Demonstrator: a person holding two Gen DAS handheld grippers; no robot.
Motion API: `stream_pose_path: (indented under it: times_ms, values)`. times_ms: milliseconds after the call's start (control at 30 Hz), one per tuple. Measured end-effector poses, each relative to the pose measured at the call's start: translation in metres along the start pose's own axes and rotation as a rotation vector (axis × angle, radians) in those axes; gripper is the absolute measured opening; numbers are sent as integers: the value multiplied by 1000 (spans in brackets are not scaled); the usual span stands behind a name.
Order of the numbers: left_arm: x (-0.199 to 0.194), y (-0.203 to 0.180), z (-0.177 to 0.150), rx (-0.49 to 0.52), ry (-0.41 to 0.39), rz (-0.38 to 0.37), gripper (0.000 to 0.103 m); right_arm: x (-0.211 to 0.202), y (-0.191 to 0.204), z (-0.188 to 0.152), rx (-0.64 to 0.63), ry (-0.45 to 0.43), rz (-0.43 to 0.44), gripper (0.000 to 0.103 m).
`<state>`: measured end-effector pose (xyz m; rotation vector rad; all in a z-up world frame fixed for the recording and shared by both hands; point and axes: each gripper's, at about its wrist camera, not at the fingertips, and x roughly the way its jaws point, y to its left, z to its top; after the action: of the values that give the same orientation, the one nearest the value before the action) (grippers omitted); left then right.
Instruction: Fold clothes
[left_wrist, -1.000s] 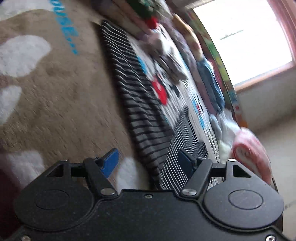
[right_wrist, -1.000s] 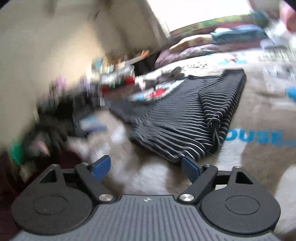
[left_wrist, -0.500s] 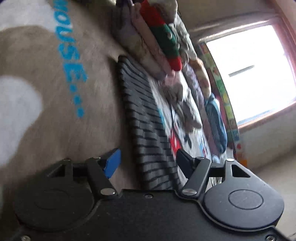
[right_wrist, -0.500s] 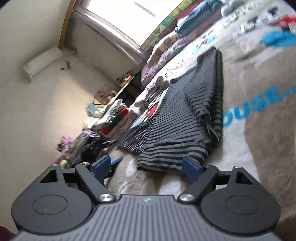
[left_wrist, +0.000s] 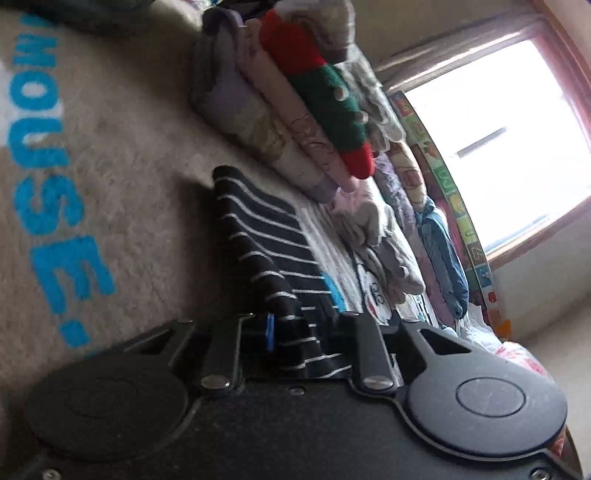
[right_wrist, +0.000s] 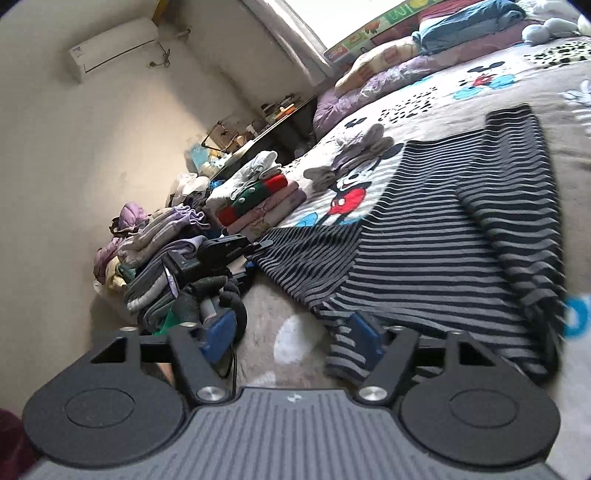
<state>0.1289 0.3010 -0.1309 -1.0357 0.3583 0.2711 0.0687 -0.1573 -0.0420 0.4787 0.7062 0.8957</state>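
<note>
The left hand-held gripper (left_wrist: 295, 332) was closing, its jaws pinching a corner of the black striped garment (left_wrist: 258, 251) spread on the bed's cartoon blanket (right_wrist: 480, 92). The right hand-held gripper (right_wrist: 291, 334) was also closing, one blue pad at the garment's hem, the jaws still spread. Only the right view showed the left gripper's grip beside the folded stack (right_wrist: 258, 199), with heaped clothes (right_wrist: 155, 240) and an air conditioner (right_wrist: 114, 44) beyond.

The left gripper (left_wrist: 301, 328), wide apart a moment ago, is closing on the striped garment's (left_wrist: 258, 251) edge at lower centre, while the right gripper (right_wrist: 291, 338) narrows, its jaws closing beside the hem.
</note>
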Motion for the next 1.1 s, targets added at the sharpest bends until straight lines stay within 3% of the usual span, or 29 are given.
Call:
stream_pose_path:
  times_ms: [67,267,567,700,800,833,867,933,1033,1100]
  values:
    - [-2,-8,0,55,-4,-23,15,16,1,8,6,-5,-3,62]
    - [-6,-57,-20,351,5,-88,13,53,2,26,85,-50,0,63]
    - [-12,-121,-85,814,65,-259,13,62,-38,19,368,-127,3,63]
    - [-16,-142,-124,1008,139,-361,13,60,-49,13,429,-152,-5,63]
    - [-11,-151,-155,1163,222,-390,13,59,-60,7,497,-182,-6,64]
    - [-7,-151,-165,1203,277,-397,14,60,-65,4,527,-197,-1,64]
    - [-4,-152,-175,1244,326,-400,29,59,-70,1,561,-214,4,64]
    - [-6,-151,-178,1262,350,-413,54,59,-81,-5,626,-248,7,64]
    - [-15,-149,-157,1152,341,-492,54,62,-90,-9,679,-272,2,64]
    - [-19,-141,-129,1000,280,-497,54,67,-87,-4,661,-255,-13,67]
